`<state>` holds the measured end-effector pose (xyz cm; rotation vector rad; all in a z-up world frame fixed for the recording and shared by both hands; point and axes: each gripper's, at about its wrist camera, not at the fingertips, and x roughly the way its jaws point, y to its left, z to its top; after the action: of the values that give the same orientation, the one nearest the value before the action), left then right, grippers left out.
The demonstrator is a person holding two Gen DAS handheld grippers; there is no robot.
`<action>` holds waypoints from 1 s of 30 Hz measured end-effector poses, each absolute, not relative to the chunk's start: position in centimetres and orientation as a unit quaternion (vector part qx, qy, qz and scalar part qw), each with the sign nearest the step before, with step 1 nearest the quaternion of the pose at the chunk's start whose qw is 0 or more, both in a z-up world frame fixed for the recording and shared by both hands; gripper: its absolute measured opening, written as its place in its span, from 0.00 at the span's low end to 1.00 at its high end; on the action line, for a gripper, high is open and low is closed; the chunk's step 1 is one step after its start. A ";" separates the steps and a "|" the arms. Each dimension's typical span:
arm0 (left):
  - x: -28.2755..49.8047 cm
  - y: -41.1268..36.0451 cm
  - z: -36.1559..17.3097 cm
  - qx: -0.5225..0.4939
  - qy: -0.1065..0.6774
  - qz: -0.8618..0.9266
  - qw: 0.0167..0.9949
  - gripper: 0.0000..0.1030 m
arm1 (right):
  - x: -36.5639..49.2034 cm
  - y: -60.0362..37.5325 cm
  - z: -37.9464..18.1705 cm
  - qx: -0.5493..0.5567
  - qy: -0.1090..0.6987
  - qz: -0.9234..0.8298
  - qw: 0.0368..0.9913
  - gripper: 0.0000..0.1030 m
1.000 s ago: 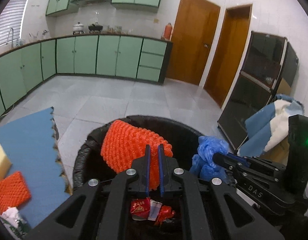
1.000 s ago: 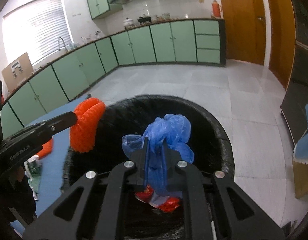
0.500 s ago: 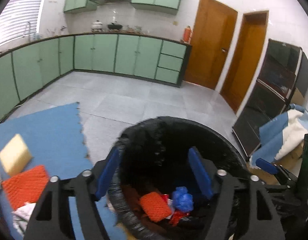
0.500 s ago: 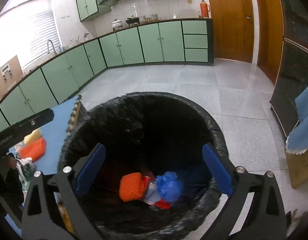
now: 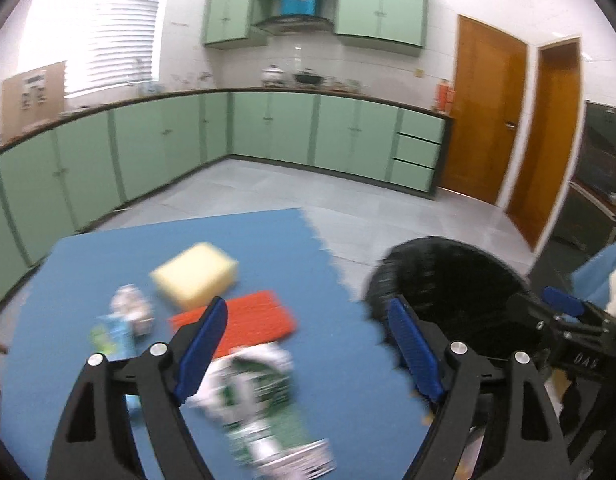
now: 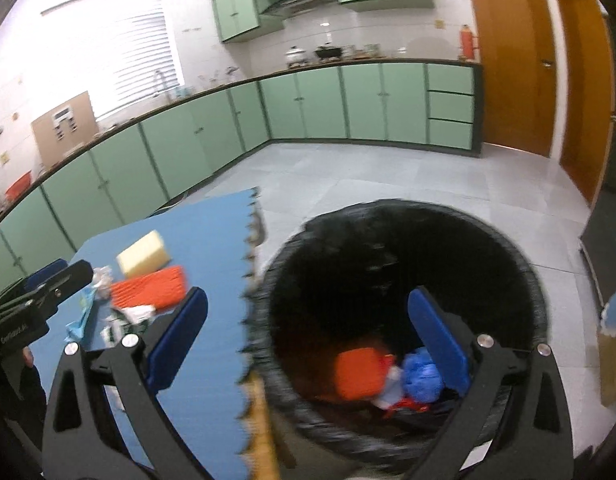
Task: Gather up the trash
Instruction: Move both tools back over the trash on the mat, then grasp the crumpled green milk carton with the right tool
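Kitchen with green cabinets (image 5: 156, 152) along the far and left walls, grey tiled floor, two brown doors (image 5: 487, 112) at far right. In the left wrist view, left gripper (image 5: 308, 344) over a blue mat (image 5: 108, 256), jaws just opened further and now spread wide, nothing between the blue pads (image 5: 200, 344). On the mat, blurred by motion: a yellow sponge (image 5: 196, 276) farthest away, an orange mesh pad (image 5: 260, 316) just nearer and touching or nearly touching it, a green and white packet (image 5: 260, 396) nearest, under the gap between the fingers, and to the left some crumpled white scraps (image 5: 130, 308) beside a pale blue wrapper (image 5: 116, 336). Right of the mat, a black-lined bin (image 5: 391, 276), with the right gripper (image 5: 563, 312) reaching in from the right edge above it. In the right wrist view, right gripper (image 6: 308, 344) jaws also just opened, standing at full width and empty, straddling the bin's left rim (image 6: 268, 320): left pad over the mat, right pad over the bin's opening. At the bottom of the bin, an orange mesh piece (image 6: 355, 372), a blue plastic bag (image 6: 421, 372) right of it, and red and white wrapper bits (image 6: 395, 400) between and just near of them. Mat's remaining trash lying left of the bin, the left gripper (image 6: 44, 292) showing at the left edge.
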<state>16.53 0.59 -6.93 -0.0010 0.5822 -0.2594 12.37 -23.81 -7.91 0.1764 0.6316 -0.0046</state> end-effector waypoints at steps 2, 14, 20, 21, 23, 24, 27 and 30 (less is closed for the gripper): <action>15.8 2.8 -7.2 0.001 0.286 -0.102 0.953 0.79 | 12.5 -21.9 -8.2 0.086 0.312 0.010 0.946 0.95; 13.1 11.7 -11.2 -0.003 0.308 -0.007 0.951 0.79 | 13.0 -10.8 -11.6 0.053 0.343 0.088 0.934 0.95; 12.5 13.3 -12.7 -0.002 0.315 0.009 0.949 0.79 | 14.2 -7.0 -13.4 0.031 0.363 0.117 0.924 0.95; 12.5 13.5 -12.8 -0.001 0.314 0.011 0.949 0.79 | 14.4 -6.5 -13.6 0.029 0.365 0.119 0.923 0.95; 12.5 14.2 -12.9 -0.005 0.315 0.016 0.949 0.79 | 14.9 -5.5 -14.4 0.027 0.375 0.126 0.918 0.95; 12.5 14.4 -12.9 -0.007 0.315 0.017 0.949 0.79 | 15.1 -5.0 -14.6 0.026 0.378 0.130 0.916 0.95; 12.6 15.3 -13.0 -0.009 0.315 0.026 0.949 0.79 | 15.8 -3.8 -15.3 0.011 0.388 0.132 0.912 0.95; 12.8 16.1 -13.0 -0.012 0.315 0.033 0.949 0.79 | 16.6 -3.1 -16.0 0.002 0.400 0.127 0.908 0.95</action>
<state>12.76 16.09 -13.00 -0.0237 0.6400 0.0676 16.61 -3.13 -16.03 0.0033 0.8261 0.2617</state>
